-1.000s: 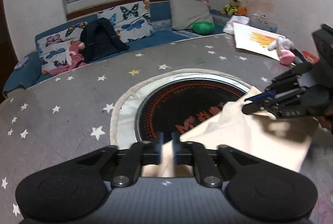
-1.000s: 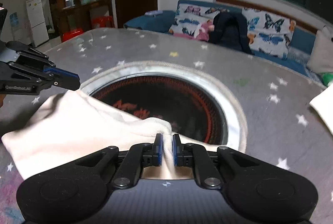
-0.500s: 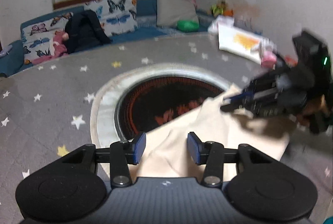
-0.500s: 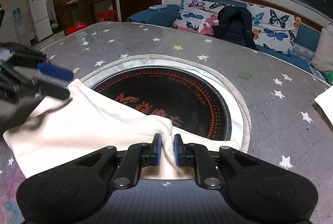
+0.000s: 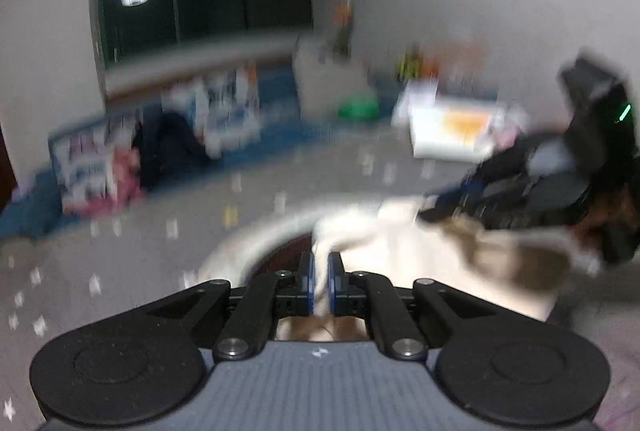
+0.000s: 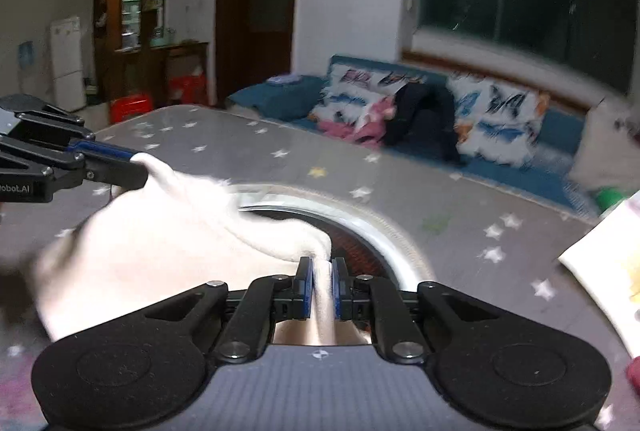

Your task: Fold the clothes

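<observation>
A cream garment [image 6: 168, 243] hangs between my two grippers above the grey star-patterned table [image 6: 288, 167]. My right gripper [image 6: 321, 287] is shut on one edge of it. My left gripper [image 5: 321, 287] is shut on another edge, and it also shows at the left of the right wrist view [image 6: 132, 171] pinching the cloth. The garment [image 5: 432, 263] is lifted and stretched, with the right gripper [image 5: 432, 207] seen at the right of the blurred left wrist view. The cloth partly covers the round black hotplate [image 6: 360, 243] set in the table.
A white folded item with an orange print [image 5: 456, 127] lies at the table's far right edge. A blue sofa with butterfly cushions and a dark jacket [image 6: 424, 111] runs behind the table. A green bowl [image 5: 358, 109] sits on the sofa.
My left gripper opened half a second ago and has now shut on the garment again. Both grippers have risen and lifted the cloth off the table.
</observation>
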Demonstrator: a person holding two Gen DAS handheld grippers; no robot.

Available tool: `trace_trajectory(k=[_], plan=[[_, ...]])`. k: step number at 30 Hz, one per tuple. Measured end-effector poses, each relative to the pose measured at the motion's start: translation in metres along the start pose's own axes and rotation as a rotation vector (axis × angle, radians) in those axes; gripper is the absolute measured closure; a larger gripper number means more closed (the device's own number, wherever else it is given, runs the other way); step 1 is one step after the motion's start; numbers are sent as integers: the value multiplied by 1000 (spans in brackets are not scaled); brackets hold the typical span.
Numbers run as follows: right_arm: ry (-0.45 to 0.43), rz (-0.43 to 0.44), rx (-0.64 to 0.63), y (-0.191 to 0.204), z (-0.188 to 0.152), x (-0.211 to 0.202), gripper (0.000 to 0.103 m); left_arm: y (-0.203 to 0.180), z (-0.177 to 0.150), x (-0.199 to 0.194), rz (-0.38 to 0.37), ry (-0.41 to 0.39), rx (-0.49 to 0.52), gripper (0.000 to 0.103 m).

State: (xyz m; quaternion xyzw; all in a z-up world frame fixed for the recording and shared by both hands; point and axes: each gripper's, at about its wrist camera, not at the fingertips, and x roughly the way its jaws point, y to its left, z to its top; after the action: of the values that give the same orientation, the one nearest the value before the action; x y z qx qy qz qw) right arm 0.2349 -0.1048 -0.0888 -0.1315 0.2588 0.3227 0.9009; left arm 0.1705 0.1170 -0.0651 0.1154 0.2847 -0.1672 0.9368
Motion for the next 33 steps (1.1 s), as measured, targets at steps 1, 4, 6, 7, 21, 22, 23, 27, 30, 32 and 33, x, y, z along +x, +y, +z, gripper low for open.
trace_trajectory(k=[1, 4, 6, 7, 21, 22, 23, 27, 30, 32, 33], plan=[[30, -6, -4, 1, -1, 7, 89, -1, -5, 11, 23, 45, 12, 95], [116, -13, 0, 3, -10, 29, 77, -3, -18, 31, 91, 119, 37, 84], [103, -21, 5, 1, -11, 28, 67, -3, -21, 28, 124, 112, 49, 66], [93, -19, 14, 0, -10, 24, 67, -1, -20, 23, 134, 103, 45, 64], [135, 56, 94, -17, -34, 6, 75, -22, -19, 13, 26, 151, -50, 97], [132, 52, 99, -21, -36, 6, 76, -16, -22, 15, 27, 164, -79, 97], [132, 55, 109, -24, -36, 5, 76, -10, -25, 16, 21, 171, -115, 97], [103, 40, 95, -24, -24, -7, 76, 6, -20, 4, 13, 130, -176, 97], [82, 69, 97, -18, -14, -2, 76, 10, -16, 8, 33, 127, -174, 96], [95, 94, 103, -12, -11, 10, 76, 12, -16, 19, 52, 153, -183, 96], [115, 101, 97, -7, -11, 18, 76, 14, -17, 26, 64, 175, -189, 95]])
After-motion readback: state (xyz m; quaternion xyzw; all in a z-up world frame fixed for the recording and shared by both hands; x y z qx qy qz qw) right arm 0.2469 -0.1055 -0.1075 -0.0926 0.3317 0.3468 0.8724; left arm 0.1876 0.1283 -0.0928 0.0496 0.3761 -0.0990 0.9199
